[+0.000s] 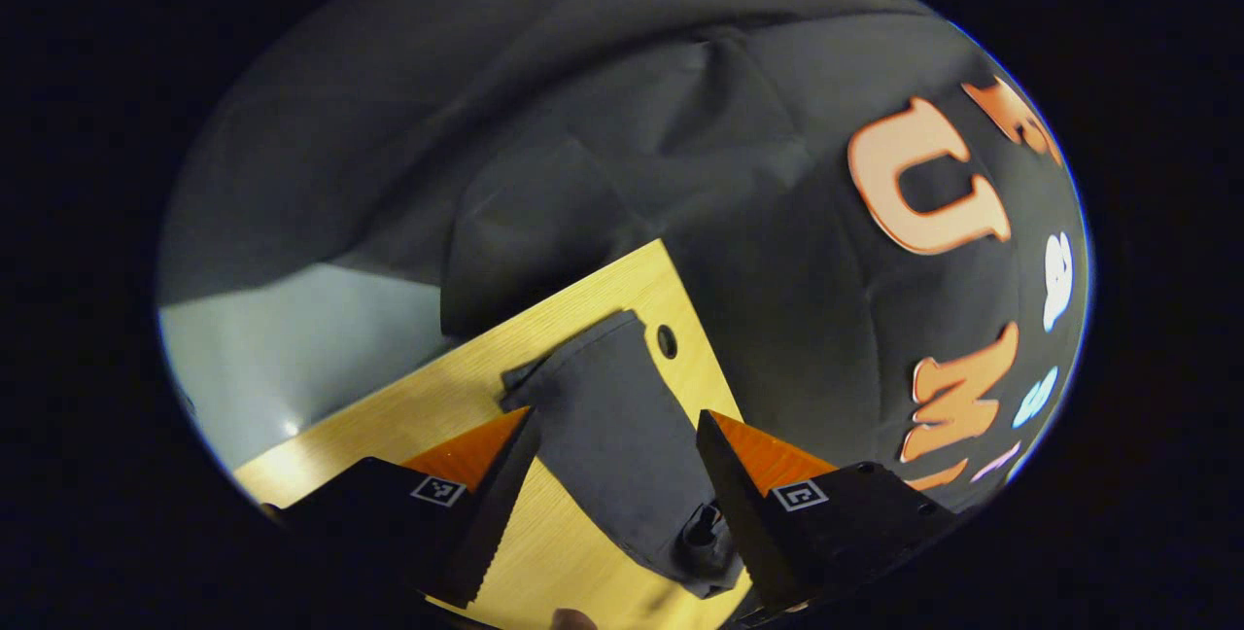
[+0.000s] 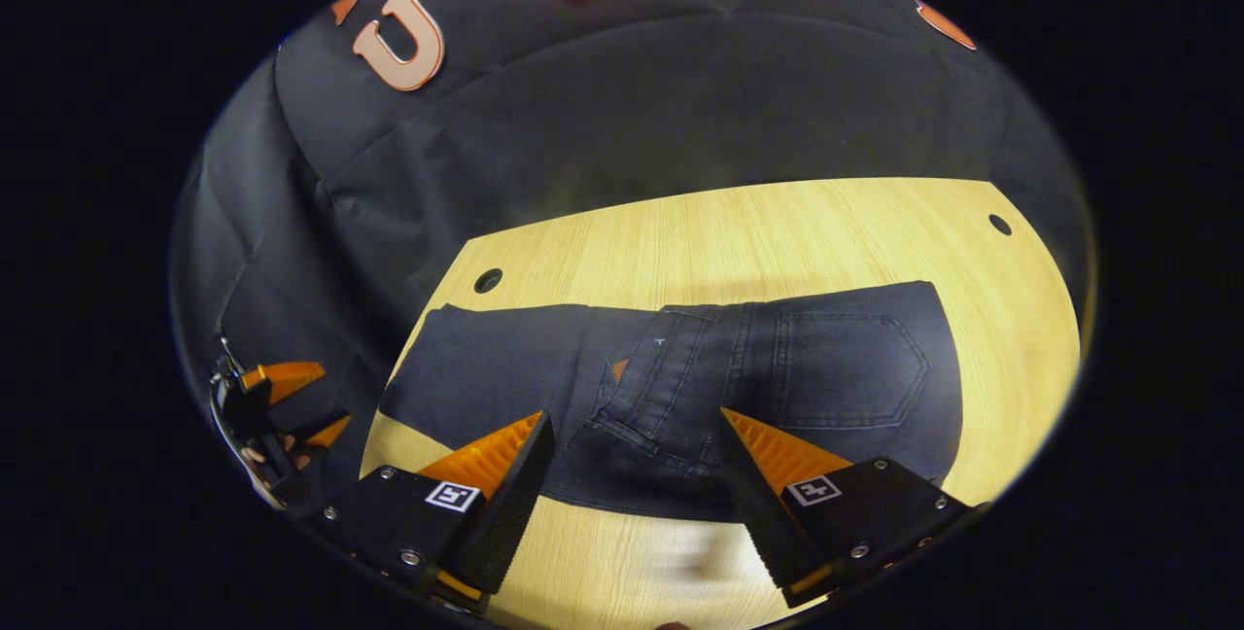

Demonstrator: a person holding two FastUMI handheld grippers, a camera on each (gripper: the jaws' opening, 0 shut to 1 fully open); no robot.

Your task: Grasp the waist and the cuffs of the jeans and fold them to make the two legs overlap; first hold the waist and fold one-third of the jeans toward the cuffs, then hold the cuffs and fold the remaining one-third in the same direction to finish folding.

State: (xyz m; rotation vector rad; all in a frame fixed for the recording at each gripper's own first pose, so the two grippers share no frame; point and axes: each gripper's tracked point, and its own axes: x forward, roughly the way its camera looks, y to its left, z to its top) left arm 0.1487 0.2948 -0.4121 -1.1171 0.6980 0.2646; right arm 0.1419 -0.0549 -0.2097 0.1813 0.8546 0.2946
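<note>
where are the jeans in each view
left gripper view: the jeans run from mid-frame down between the left gripper fingers.
right gripper view: they lie flat across the centre, just beyond the right gripper.
shared landmark: the round hole in the wooden table beside the jeans.

Jeans (image 2: 680,387): in the right gripper view the near hem is partly covered by the right gripper (image 2: 630,470) fingers. The table (image 2: 739,231) is cut off at the lower edge, and a blurred patch lies on it between the fingers. In the left gripper view, the jeans' near end passes out of sight behind the left gripper (image 1: 614,484); contact cannot be told.
</note>
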